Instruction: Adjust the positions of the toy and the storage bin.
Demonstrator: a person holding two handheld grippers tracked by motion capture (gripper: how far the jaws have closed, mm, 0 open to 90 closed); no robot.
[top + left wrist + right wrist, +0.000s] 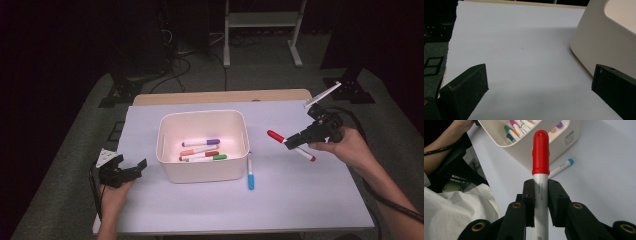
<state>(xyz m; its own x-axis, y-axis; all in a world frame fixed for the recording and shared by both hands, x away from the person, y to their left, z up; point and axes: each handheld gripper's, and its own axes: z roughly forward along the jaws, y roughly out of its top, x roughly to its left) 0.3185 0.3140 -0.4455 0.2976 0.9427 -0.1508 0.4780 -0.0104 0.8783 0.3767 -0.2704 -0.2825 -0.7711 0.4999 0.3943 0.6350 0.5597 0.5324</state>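
Observation:
My right gripper (292, 142) is shut on a red-capped marker (290, 145), held off the table right of the white bin (172, 172). In the right gripper view the red marker (540, 155) stands between the jaws, cap pointing toward the bin (554, 147). Several markers (202, 150) lie inside the bin: purple, orange, red, green. A blue-capped marker (250, 172) lies on the table by the bin's right front corner and shows again as the blue marker (561, 167). My left gripper (132, 167) rests open at the table's left edge, its jaws wide apart over bare table (524, 62), the bin (604, 37) to its right.
A light sheet (300, 200) covers the table, with a wooden edge (220, 96) at the back. Beyond it stand a white frame (260, 30) and cables on the dark floor. A white cloth (454, 212) lies low in the right gripper view.

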